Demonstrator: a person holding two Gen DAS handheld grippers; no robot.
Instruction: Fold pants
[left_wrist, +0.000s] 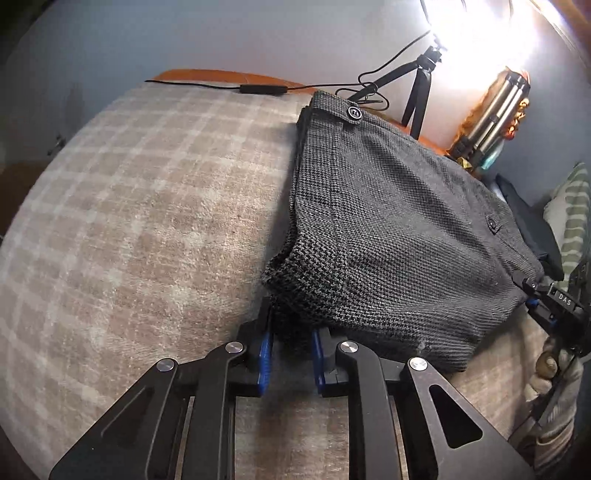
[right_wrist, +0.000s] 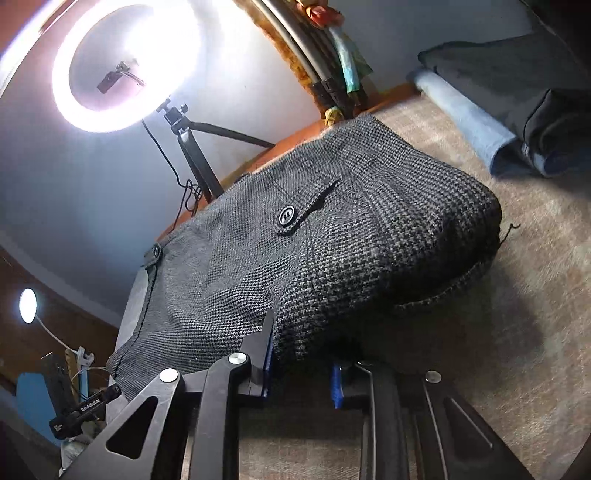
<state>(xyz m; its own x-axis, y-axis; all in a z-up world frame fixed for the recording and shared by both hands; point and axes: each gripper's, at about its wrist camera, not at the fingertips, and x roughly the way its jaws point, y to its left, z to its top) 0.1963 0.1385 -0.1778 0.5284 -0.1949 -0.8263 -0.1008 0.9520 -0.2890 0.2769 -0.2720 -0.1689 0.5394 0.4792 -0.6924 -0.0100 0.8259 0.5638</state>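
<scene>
The folded houndstooth pants (left_wrist: 388, 221) lay on the plaid blanket (left_wrist: 147, 203), directly ahead of both grippers. Left gripper (left_wrist: 291, 350) and right gripper (right_wrist: 301, 369) each pinched the near fold edge, waistband farthest away.

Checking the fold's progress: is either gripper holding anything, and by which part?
Both grip the pants at the near folded edge: left gripper at one corner, right gripper at the other.
</scene>
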